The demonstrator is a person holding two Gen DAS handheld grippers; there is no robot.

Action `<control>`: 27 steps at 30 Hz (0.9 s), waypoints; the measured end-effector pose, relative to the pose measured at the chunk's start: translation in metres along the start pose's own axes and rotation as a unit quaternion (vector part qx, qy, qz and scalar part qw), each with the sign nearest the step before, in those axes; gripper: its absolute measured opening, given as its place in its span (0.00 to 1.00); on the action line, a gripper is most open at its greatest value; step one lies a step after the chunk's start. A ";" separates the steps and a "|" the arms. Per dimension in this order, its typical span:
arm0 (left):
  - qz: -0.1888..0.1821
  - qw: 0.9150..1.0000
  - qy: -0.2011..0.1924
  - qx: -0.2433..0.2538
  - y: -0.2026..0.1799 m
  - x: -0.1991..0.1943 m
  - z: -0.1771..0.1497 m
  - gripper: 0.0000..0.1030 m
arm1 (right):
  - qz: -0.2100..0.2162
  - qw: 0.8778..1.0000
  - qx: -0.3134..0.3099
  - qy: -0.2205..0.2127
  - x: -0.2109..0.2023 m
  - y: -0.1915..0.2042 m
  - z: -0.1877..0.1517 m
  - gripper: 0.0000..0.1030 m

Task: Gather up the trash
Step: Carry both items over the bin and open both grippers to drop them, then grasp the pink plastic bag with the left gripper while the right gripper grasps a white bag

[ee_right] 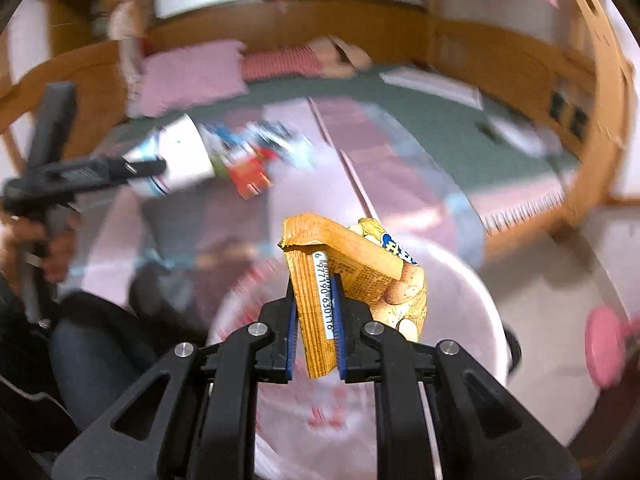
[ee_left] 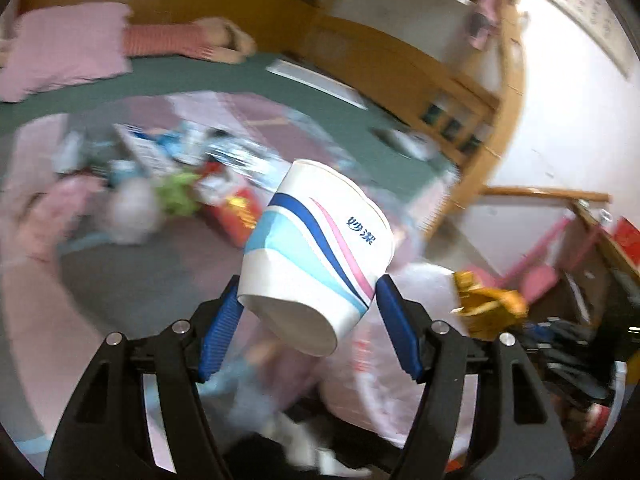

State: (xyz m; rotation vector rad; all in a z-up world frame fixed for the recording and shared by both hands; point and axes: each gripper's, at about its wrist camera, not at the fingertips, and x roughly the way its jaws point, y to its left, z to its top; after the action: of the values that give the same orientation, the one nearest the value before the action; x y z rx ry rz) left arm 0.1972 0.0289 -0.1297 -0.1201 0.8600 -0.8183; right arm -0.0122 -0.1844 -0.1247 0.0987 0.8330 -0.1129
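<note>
1. Left tool (ee_left: 308, 288) holds a paper cup (ee_left: 316, 252) across its lower body, jaws set wide, blue pads pressed to either side; the cup tilts with its base toward the camera and its mouth away.
2. Right tool (ee_right: 314, 320) is pinched narrow on an orange wrapper (ee_right: 340, 276), the pads clamping the flat strip that bears the barcode.
3. Both items hang in the air above the bed (ee_left: 248, 76). A white bag (ee_right: 452, 304) with red print lies just below the right tool, and the wrapper is over its opening.
4. Step in hand, as I judge it: carrying both pieces to the bag for dropping.
5. To do it well, bring each piece squarely over the bag mouth before letting go. The wrapper is light and may drift or cling to a pad, so lower it inside the rim first.
6. Keep the squeeze on the cup gentle: its wall looks thin and already a little out of round at the base.
7. The cup is white with dark blue, light blue and pink swooshes and blue characters.
8. The wrapper is crumpled, folded over at the top, with a printed picture on its far side.
9. More litter (ee_left: 224, 196) sits in a heap on the bed, blurred, so collecting seems far from finished.
</note>
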 end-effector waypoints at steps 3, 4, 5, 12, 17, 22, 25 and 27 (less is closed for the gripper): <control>-0.039 0.999 0.028 0.022 -0.027 0.016 -0.010 0.66 | -0.014 0.999 0.043 0.027 0.003 -0.023 -0.018 0.40; -0.053 0.997 0.039 0.028 -0.036 0.023 -0.013 0.66 | -0.020 0.998 0.060 0.025 0.001 -0.030 -0.022 0.54; -0.068 0.996 0.052 0.033 -0.045 0.030 -0.018 0.66 | -0.025 0.997 0.073 0.014 -0.004 -0.036 -0.027 0.76; -0.141 0.977 0.136 0.083 -0.091 0.073 -0.040 0.68 | -0.067 0.991 0.079 -0.087 -0.039 -0.048 -0.025 0.86; -0.138 0.977 0.143 0.074 -0.091 0.080 -0.042 0.91 | -0.069 0.990 0.069 -0.103 -0.041 -0.049 -0.019 0.87; -0.067 0.994 0.088 0.004 -0.038 0.054 -0.018 0.92 | -0.024 0.993 0.083 -0.080 -0.013 -0.042 0.003 0.89; 0.053 0.996 0.016 -0.064 0.024 0.014 0.006 0.92 | 0.011 0.995 0.083 -0.047 0.020 -0.021 0.024 0.89; 0.133 0.985 -0.015 -0.105 0.066 -0.010 0.013 0.92 | 0.034 0.996 0.087 -0.011 0.043 -0.005 0.035 0.89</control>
State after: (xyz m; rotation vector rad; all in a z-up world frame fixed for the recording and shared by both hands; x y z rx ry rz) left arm 0.2418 0.0793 -0.1415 -0.1974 0.9110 -0.4731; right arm 0.0416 -0.1971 -0.1332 0.2890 0.7966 -0.1219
